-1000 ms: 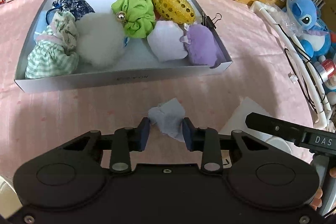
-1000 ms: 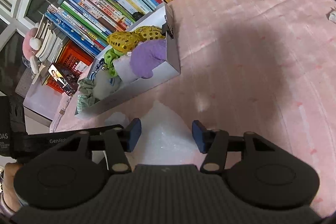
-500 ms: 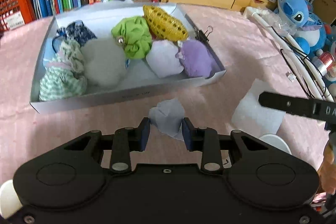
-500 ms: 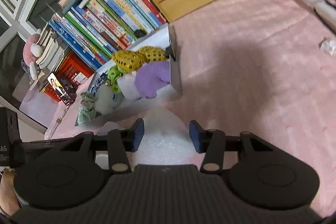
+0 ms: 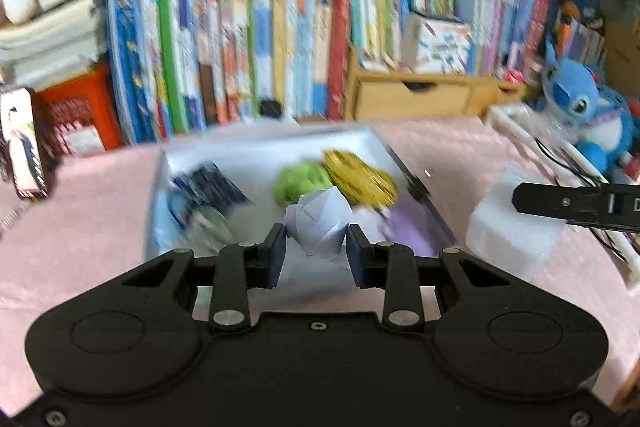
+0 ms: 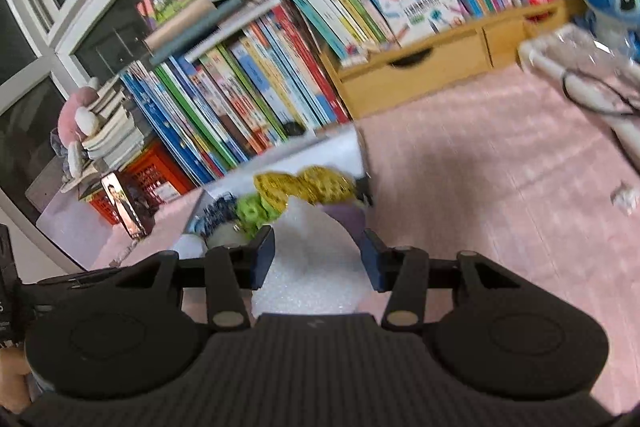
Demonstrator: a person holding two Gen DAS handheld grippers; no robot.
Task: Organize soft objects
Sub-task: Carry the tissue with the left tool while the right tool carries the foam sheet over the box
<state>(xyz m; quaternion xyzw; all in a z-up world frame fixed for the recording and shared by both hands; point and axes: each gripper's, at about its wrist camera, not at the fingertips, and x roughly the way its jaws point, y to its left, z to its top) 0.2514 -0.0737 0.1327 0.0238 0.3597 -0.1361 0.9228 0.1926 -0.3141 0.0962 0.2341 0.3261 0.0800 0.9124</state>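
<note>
My left gripper is shut on a crumpled pale lavender paper ball, held above the pink cloth just in front of the white box. The box holds a green scrunchie, a gold mesh pouch, a purple soft piece and a dark blue pouch, all blurred. My right gripper is shut on a white foam block, with the box behind it. In the left wrist view the foam block hangs at the right under a finger of the right gripper.
Rows of books fill the back, with wooden drawers and an orange crate beside them. A blue plush toy and a white tube frame with cables stand at the right. A small paper scrap lies on the pink cloth.
Both grippers have risen and tipped up, so the bookshelf now fills the upper views. The paper ball and the foam block came up off the pink cloth with them.
</note>
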